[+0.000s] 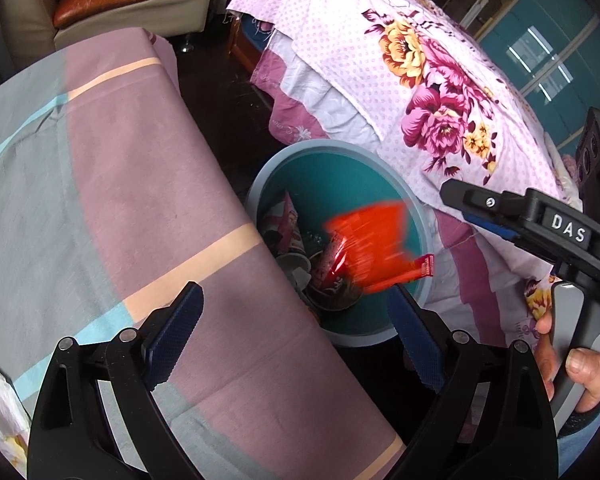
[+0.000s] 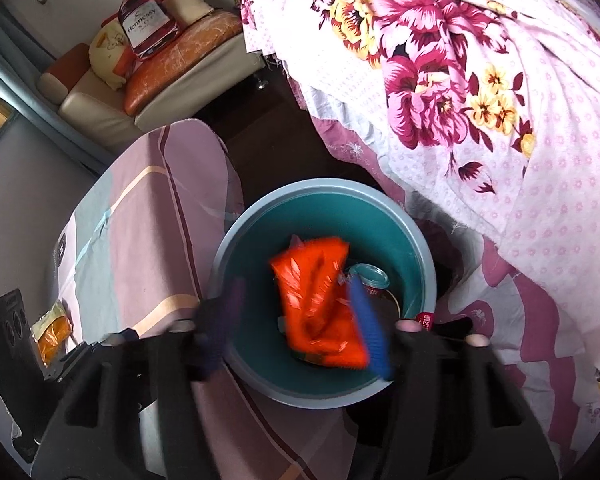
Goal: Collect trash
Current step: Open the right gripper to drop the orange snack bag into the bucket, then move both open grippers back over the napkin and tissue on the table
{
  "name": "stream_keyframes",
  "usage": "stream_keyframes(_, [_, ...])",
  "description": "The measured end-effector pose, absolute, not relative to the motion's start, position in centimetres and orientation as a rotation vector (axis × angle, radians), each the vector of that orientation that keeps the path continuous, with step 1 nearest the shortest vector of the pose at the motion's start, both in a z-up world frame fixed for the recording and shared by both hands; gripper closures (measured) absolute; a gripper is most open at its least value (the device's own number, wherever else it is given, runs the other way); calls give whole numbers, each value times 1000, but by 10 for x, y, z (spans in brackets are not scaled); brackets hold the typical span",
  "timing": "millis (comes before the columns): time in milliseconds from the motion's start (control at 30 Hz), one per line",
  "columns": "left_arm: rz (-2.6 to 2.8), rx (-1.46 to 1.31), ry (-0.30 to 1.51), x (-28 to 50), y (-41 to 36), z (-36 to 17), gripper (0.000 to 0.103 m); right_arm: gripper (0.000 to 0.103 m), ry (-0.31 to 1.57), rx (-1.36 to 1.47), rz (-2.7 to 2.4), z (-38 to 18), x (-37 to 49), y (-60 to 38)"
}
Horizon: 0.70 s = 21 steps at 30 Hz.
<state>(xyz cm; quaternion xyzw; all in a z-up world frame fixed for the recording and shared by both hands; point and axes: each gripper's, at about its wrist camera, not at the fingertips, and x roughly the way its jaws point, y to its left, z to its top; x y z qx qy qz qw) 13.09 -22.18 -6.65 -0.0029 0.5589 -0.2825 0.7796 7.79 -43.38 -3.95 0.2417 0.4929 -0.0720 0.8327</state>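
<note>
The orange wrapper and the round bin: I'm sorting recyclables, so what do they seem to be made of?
The orange wrapper looks like thin glossy plastic film: it creases and glints, though motion blur hides detail. The bin looks like rigid moulded plastic with a smooth matte finish, grey rim, teal inside; painted metal cannot be ruled out.

Home bedroom: bed under floral sheet (image 2: 480,92), cushioned sofa (image 2: 172,80), cloth-draped table (image 1: 100,200).

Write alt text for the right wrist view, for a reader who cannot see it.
A blurred orange wrapper is over the teal bin, between the open fingers of the right claw. The bin stands on the floor between a striped cloth-covered surface and a floral bedspread, with a can already inside.
</note>
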Motion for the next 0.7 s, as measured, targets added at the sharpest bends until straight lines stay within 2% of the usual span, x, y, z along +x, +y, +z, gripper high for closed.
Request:
stream_keyframes(267, [-598,-30,1203,127,-205,-64,9,30,1069,516,-147,-37,79,-424])
stream_keyframes(700, [-580,-62,1176,110,-167,-52,9,27,1081,467,-111,-20,72,-382])
